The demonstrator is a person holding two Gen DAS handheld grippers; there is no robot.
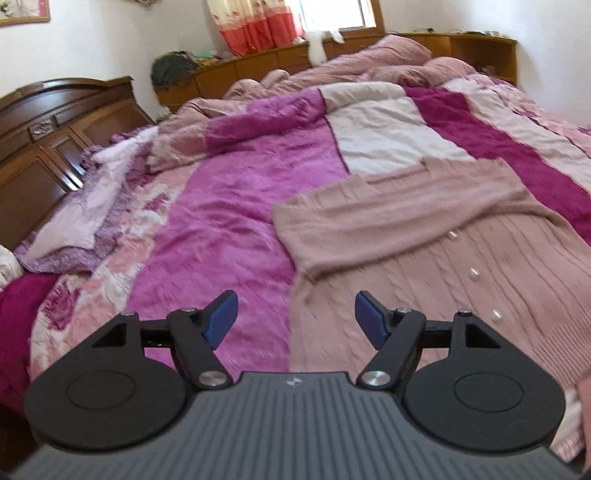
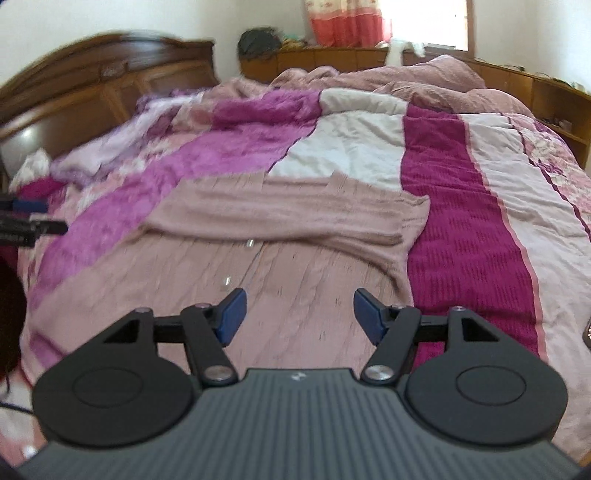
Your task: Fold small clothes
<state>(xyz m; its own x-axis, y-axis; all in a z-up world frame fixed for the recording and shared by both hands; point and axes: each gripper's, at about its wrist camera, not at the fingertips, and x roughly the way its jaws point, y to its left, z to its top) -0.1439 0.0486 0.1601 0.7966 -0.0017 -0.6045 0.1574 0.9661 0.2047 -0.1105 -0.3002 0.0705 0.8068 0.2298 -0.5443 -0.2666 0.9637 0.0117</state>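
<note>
On the bedspread, the pink cardigan lies beneath 2 empty, spread claws, left and right.

home bedroom: quilted bed, carved wooden headboard, curtained window

I see a striped pink, magenta and white quilt covering the bed, with a carved wooden headboard at left. A coral-patterned curtain hangs by the window, above a low wooden shelf unit.
</note>
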